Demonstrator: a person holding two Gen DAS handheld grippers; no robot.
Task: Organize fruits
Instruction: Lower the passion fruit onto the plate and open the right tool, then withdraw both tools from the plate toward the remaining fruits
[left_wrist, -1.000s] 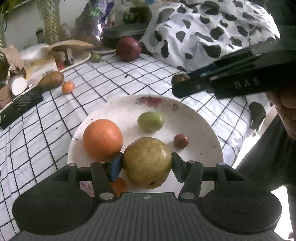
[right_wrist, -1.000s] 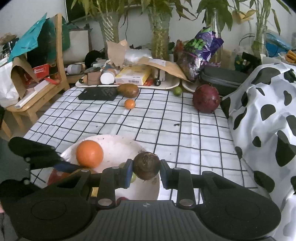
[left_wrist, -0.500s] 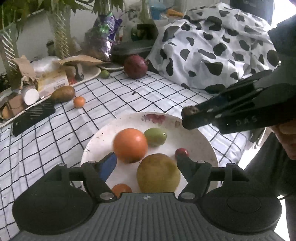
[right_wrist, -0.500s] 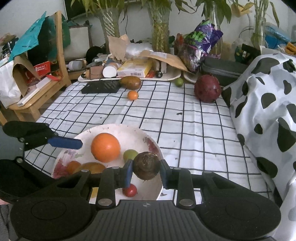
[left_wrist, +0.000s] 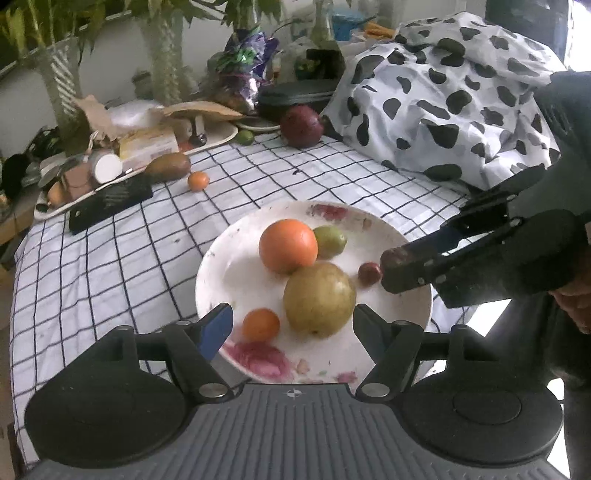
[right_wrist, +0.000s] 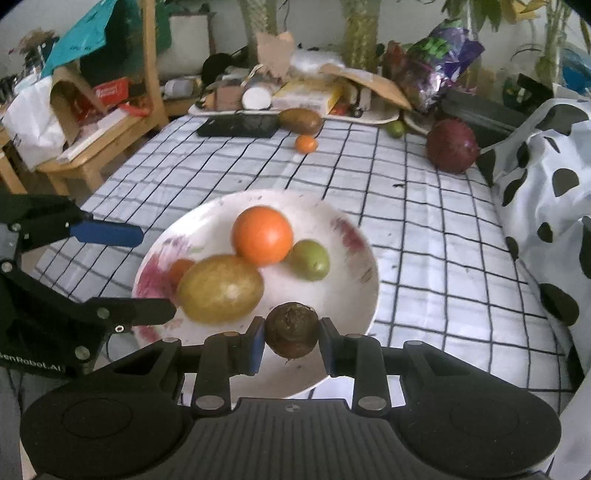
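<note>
With its jaws spread and empty, the left tool (left_wrist: 291, 321) stands clear of the yellow-green fruit (left_wrist: 319, 298) on the plate (right_wrist: 364, 306); the right tool (right_wrist: 291, 341) clamps a dark brown fruit (right_wrist: 291, 329) over the plate's near rim, apparently for depositing.

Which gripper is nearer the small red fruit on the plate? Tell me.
Right. The right gripper, shut on a dark brown fruit, hangs right beside the small red fruit. The left gripper stands open at the plate's near rim, around the yellow-green fruit.

The left gripper (left_wrist: 291, 323) has its jaws spread, holding nothing; the right gripper (right_wrist: 291, 341) is clamped on a dark fruit (right_wrist: 291, 329).
</note>
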